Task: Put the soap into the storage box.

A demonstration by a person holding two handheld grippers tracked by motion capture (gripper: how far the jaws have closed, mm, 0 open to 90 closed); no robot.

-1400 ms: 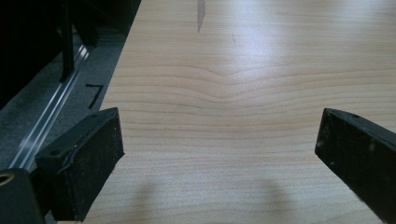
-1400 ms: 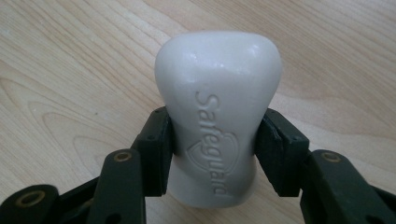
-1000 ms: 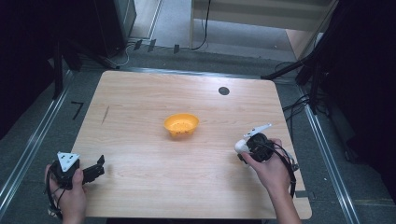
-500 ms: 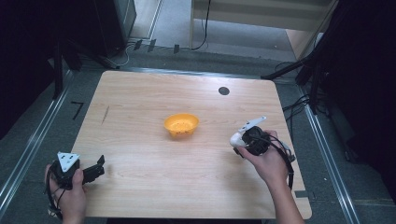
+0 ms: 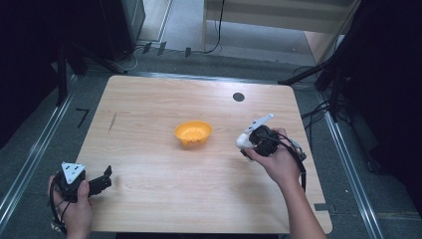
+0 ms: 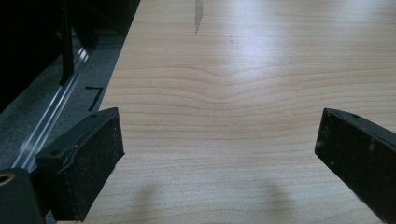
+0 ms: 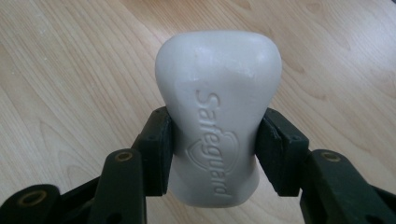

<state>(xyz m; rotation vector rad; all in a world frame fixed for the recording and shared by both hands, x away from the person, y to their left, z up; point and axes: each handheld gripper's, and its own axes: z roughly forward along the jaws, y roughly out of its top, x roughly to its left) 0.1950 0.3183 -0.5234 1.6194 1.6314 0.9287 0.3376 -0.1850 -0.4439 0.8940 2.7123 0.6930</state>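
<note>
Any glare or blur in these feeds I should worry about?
Left gripper view: bright glare on the table far ahead, the jaws casting soft shadows. Right gripper view: the soap is sharp, its lettering readable. High view: surroundings dark, right gripper slightly soft.

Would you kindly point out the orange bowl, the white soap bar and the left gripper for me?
orange bowl [image 5: 193, 133]: high view, its inner hollow.
white soap bar [image 7: 217, 116]: right gripper view, its embossed front face.
left gripper [image 5: 105, 177]: high view, between its open fingertips.
</note>
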